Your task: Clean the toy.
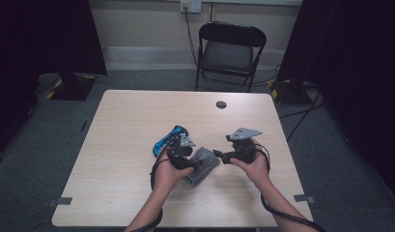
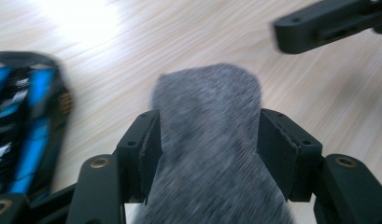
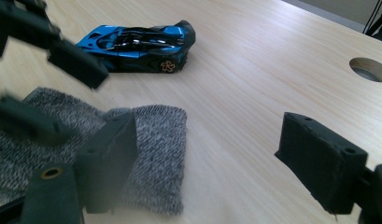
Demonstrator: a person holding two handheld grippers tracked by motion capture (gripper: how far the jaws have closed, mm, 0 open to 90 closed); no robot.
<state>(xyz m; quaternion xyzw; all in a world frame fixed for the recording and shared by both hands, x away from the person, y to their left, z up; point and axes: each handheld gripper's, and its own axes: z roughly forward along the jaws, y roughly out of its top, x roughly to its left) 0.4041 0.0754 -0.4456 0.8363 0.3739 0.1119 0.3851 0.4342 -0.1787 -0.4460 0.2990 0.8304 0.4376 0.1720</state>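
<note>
Toy car: a blue and black model (image 1: 167,140) sits on the tabletop just left of my left gripper, clear of the work; hard shell, it would roll if nudged.
Left gripper: I have it (image 2: 209,144) released over the grey cloth, jaws standing either side of the fabric without pinching it.
Grey cloth: a folded knit square (image 1: 203,166) lies flat near the middle of the tabletop, between my two hands. I judge it light, soft and limp, grippy rather than slick, nothing to break. It will sag and unfold if lifted by one point, so I'd take a corner or the folded edge, pinching all the layers together.
Right gripper: mine (image 3: 202,154) hangs open just right of the cloth, one jaw over its near corner, nothing between the jaws.
Tabletop: pale wood-grain laminate (image 1: 132,116), smooth, with a round cable hole (image 1: 221,104) toward the far edge.
Room: grey carpet, a black folding chair (image 1: 230,50) behind the table, dark curtains at both sides.
</note>
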